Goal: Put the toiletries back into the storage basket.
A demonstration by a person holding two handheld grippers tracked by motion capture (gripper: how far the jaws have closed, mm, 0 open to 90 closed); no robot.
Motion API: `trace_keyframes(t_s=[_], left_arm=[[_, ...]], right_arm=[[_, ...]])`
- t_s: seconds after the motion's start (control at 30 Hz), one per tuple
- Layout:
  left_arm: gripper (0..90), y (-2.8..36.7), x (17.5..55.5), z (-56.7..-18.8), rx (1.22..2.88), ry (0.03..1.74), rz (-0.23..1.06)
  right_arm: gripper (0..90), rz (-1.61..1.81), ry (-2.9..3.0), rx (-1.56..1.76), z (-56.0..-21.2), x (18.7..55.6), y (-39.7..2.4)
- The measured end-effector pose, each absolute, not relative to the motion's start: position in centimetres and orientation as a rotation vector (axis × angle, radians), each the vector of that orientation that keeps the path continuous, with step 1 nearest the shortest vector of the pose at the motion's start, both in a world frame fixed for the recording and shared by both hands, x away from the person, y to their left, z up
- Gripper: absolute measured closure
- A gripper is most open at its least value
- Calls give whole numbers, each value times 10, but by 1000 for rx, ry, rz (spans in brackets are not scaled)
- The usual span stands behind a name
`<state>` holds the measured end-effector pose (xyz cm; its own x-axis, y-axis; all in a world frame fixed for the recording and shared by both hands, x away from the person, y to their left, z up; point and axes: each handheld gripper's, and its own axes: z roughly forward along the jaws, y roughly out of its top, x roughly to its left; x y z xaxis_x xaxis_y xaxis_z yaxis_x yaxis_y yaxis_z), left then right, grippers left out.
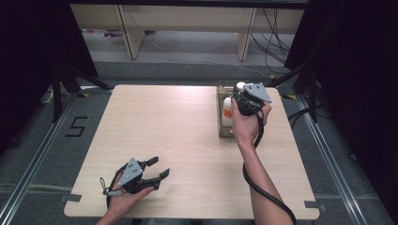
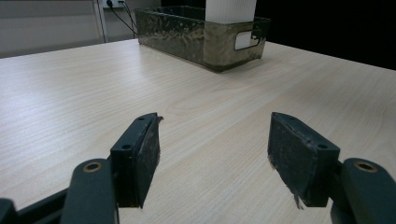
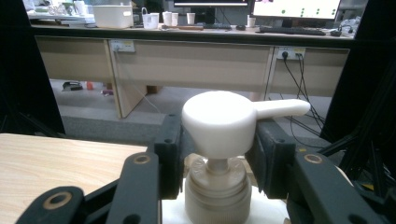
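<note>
Right gripper (image 3: 217,154) pinching white pump bottle (image 3: 219,140) at its head — bottle stands in the metal box (image 1: 220,124), table's 2 o'clock. Left gripper (image 1: 157,168) spread, empty, resting at 7 o'clock.

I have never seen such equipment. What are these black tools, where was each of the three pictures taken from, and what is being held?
A person holds a two-jaw tool in each hand. The high view looks down on the pale wooden table. Each of the other two cameras rides on one tool. The left hand-held gripper rests open above bare table. The right hand-held gripper is closed around the neck of a white pump bottle, which stands in the dark, worn metal box at the table's far right.
</note>
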<state>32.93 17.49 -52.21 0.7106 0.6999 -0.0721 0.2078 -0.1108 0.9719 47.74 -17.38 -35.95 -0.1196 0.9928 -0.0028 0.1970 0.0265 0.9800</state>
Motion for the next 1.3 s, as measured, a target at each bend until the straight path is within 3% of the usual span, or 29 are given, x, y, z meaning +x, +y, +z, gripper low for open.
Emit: trace_keyframes(t_s=[0.73, 1.1, 1.3], left_arm=[[338, 173, 329, -522, 1664, 737, 489], [337, 173, 330, -523, 1654, 728, 485], [337, 173, 329, -523, 1655, 730, 486]], right_arm=[[586, 1187, 1460, 1286, -361, 475, -178], [438, 1187, 1442, 1279, -362, 472, -174], [404, 1193, 1445, 1284, -363, 468, -176]])
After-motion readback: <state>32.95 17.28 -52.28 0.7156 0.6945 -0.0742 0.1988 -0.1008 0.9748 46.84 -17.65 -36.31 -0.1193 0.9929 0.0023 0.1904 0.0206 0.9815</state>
